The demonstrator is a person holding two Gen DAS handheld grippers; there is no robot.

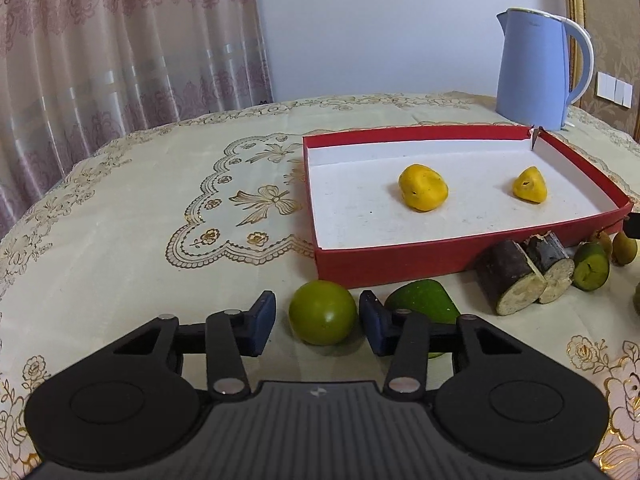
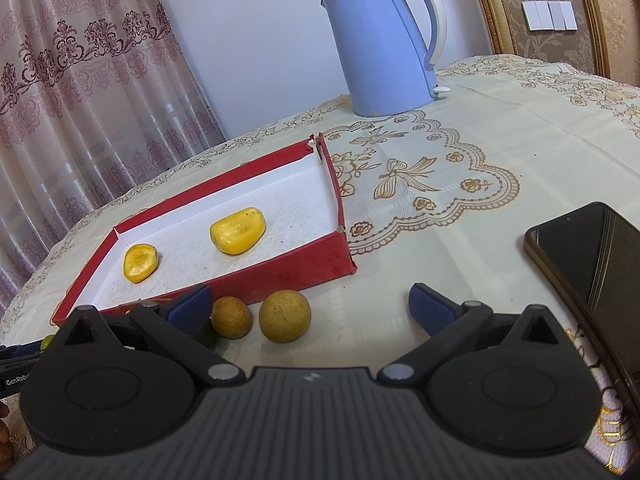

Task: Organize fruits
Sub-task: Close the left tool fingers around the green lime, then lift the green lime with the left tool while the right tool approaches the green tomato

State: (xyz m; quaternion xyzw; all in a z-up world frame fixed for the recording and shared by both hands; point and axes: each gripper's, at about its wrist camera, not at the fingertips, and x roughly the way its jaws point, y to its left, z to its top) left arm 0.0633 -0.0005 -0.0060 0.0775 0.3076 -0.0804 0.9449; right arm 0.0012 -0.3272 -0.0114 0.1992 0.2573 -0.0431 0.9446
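A red box (image 1: 400, 266) with a white floor holds two yellow fruits (image 1: 423, 193) (image 1: 529, 185); in the right wrist view the box (image 2: 280, 276) holds them too (image 2: 238, 231) (image 2: 140, 263). My left gripper (image 1: 318, 322) is open, its blue pads on either side of a round green fruit (image 1: 322, 312) on the cloth, not touching it. A second green fruit (image 1: 424, 300) lies behind the right pad. My right gripper (image 2: 310, 306) is open and empty; two tan round fruits (image 2: 285, 316) (image 2: 231, 317) lie between its fingers in front of the box.
A blue kettle (image 1: 536, 68) (image 2: 384, 40) stands behind the box. Two cut wood logs (image 1: 510, 278), a halved green fruit (image 1: 591, 267) and small pears (image 1: 624, 246) lie right of the box front. A black phone (image 2: 592, 252) lies on the cloth at right.
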